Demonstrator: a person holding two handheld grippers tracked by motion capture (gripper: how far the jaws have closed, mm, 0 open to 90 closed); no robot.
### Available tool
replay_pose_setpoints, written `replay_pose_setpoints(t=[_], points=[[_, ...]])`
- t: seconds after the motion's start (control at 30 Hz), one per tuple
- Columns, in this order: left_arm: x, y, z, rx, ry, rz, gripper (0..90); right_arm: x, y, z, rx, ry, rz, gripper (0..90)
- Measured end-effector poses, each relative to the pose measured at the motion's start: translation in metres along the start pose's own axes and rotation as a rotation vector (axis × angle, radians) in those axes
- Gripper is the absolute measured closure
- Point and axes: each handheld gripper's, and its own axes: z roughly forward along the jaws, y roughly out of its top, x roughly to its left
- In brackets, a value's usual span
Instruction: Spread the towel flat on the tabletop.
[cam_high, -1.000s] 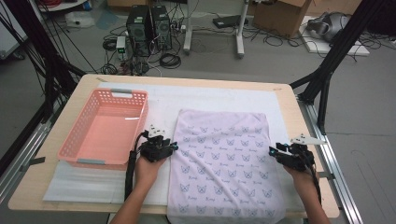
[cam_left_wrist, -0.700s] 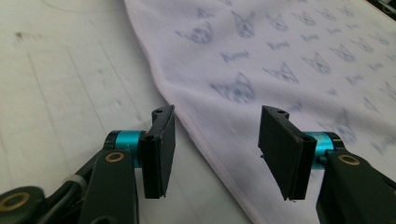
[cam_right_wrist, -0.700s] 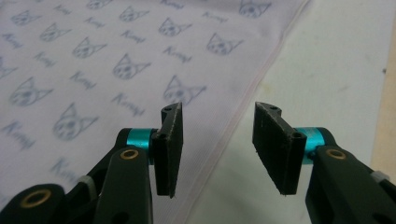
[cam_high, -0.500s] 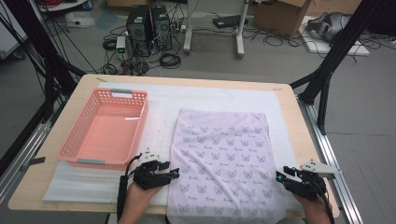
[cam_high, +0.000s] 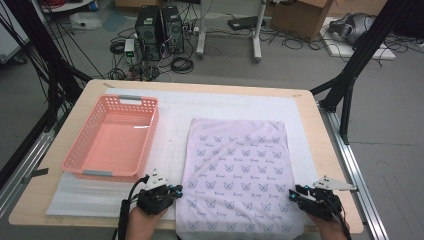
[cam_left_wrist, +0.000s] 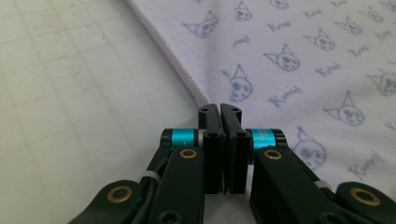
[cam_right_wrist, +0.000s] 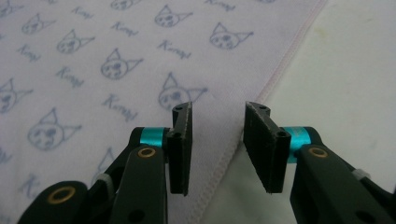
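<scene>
Lilac cloth (cam_high: 235, 175) with a printed cat-face pattern: spread flat on the white mat (cam_high: 175, 120) covering the surface (cam_high: 330, 145), right of the pink basket (cam_high: 112, 142), near edge at the person's side. Left hand-held gripper (cam_high: 176, 190): low at the cloth's near left corner; in the left gripper view (cam_left_wrist: 219, 112), jaws pressed fully together after just closing, tips right at the ribbed hem of the cloth (cam_left_wrist: 299, 60); whether any fabric is pinched between the pads cannot be told. Right hand-held gripper (cam_high: 295, 192): at the near right corner; in the right gripper view (cam_right_wrist: 218, 112), jaws apart after closing partway, set astride the stitched hem of the cloth (cam_right_wrist: 116, 60), one jaw over fabric, the other over the mat (cam_right_wrist: 355, 70), pads not pressing on the cloth. Both hands entering from the bottom edge of the high view.
</scene>
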Motion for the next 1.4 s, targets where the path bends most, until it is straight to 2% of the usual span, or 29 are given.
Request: replay_pose_setpoints(t=[0.07, 0.1, 0.13, 0.2, 0.23, 0.3, 0.4, 0.43, 0.47, 0.53, 0.57, 0.6, 0.63, 0.67, 0.73, 0.77, 0.87, 0.93, 0.97, 1.0, 1.07, 1.1, 1.17, 1.2, 1.23, 1.27, 1.33, 1.4], points=[[0.000, -0.002, -0.002, -0.002, -0.006, -0.003, 87.4, 0.005, -0.001, -0.001, 0.007, -0.022, -0.022, 68.1], [0.000, -0.003, -0.002, -0.007, -0.009, -0.006, 87.2, 0.006, -0.001, -0.001, 0.012, -0.036, -0.040, 77.5], [0.000, -0.003, -0.002, -0.013, -0.014, -0.012, 86.3, 0.006, -0.001, -0.003, 0.021, -0.017, -0.038, 86.2], [-0.001, -0.004, -0.001, -0.023, -0.042, -0.017, 79.1, 0.006, -0.002, -0.006, 0.026, -0.028, -0.029, 87.8], [-0.002, -0.003, -0.001, -0.026, -0.045, -0.023, 69.6, 0.005, -0.004, -0.009, 0.035, -0.039, -0.024, 88.2], [-0.003, -0.003, 0.000, -0.036, -0.055, -0.028, 60.2, 0.002, -0.008, -0.017, 0.046, -0.063, -0.031, 88.3], [-0.006, -0.001, 0.004, -0.042, -0.074, -0.025, 54.6, -0.003, -0.018, -0.029, 0.055, -0.047, 0.009, 86.7], [-0.007, -0.001, 0.005, -0.041, -0.075, -0.025, 54.4, -0.004, -0.020, -0.031, 0.045, -0.035, 0.021, 80.1], [-0.008, 0.000, 0.009, -0.035, -0.086, -0.024, 54.4, -0.004, -0.020, -0.032, 0.040, -0.036, 0.023, 72.7], [-0.011, 0.002, 0.013, -0.031, -0.082, -0.007, 56.5, -0.004, -0.020, -0.033, 0.020, -0.040, 0.030, 66.0], [-0.014, 0.003, 0.015, -0.025, -0.072, 0.012, 62.9, -0.004, -0.020, -0.033, 0.005, -0.043, 0.033, 62.7], [-0.018, 0.002, 0.015, -0.027, -0.020, 0.046, 70.7, -0.004, -0.019, -0.033, -0.008, -0.048, 0.039, 61.7], [-0.018, 0.002, 0.015, -0.026, 0.000, 0.064, 80.9, -0.005, -0.018, -0.033, -0.019, -0.051, 0.039, 61.4], [-0.017, 0.002, 0.014, -0.019, -0.009, 0.045, 85.7, -0.005, -0.017, -0.032, -0.028, -0.051, 0.045, 61.0], [-0.018, 0.001, 0.008, -0.001, 0.007, 0.060, 87.5, -0.005, -0.016, -0.030, -0.029, -0.059, 0.041, 60.6], [-0.018, -0.001, 0.005, 0.000, 0.013, 0.054, 87.6, -0.006, -0.016, -0.029, -0.029, -0.059, 0.044, 60.5], [-0.013, -0.008, -0.007, -0.002, 0.008, 0.033, 87.5, -0.009, -0.014, -0.026, -0.038, -0.066, 0.063, 60.0], [-0.011, -0.013, -0.012, -0.013, -0.013, 0.032, 86.3, -0.009, -0.011, -0.024, -0.044, -0.064, 0.077, 59.2], [-0.009, -0.015, -0.012, -0.026, -0.040, 0.022, 80.7, -0.008, -0.009, -0.021, -0.044, -0.059, 0.077, 59.2], [-0.008, -0.015, -0.012, -0.037, -0.046, 0.011, 70.2, -0.006, -0.007, -0.017, -0.039, -0.061, 0.070, 59.1], [-0.005, -0.012, -0.010, -0.056, -0.031, -0.004, 47.5, -0.004, -0.002, -0.010, -0.030, -0.059, 0.061, 59.3], [-0.003, -0.010, -0.009, -0.069, -0.037, -0.005, 45.8, -0.002, 0.000, -0.006, -0.025, -0.062, 0.054, 59.8], [0.001, -0.004, -0.008, -0.106, -0.040, 0.000, 44.5, 0.000, 0.003, 0.002, 0.005, -0.069, 0.042, 66.8], [0.003, -0.001, -0.006, -0.121, -0.046, -0.010, 43.4, 0.001, 0.003, 0.003, 0.006, -0.087, 0.028, 73.4], [0.005, 0.003, -0.005, -0.143, -0.052, -0.013, 42.9, 0.001, 0.004, 0.001, 0.016, -0.090, 0.025, 88.0], [0.007, 0.006, -0.003, -0.158, -0.053, -0.016, 42.7, 0.000, 0.003, -0.002, 0.028, -0.085, 0.020, 88.0], [0.009, 0.011, 0.001, -0.170, -0.062, -0.014, 41.1, -0.002, 0.001, -0.007, 0.046, -0.104, 0.004, 88.3], [0.010, 0.016, 0.002, -0.199, -0.049, -0.017, 39.9, -0.004, -0.001, -0.011, 0.061, -0.121, -0.020, 88.2]])
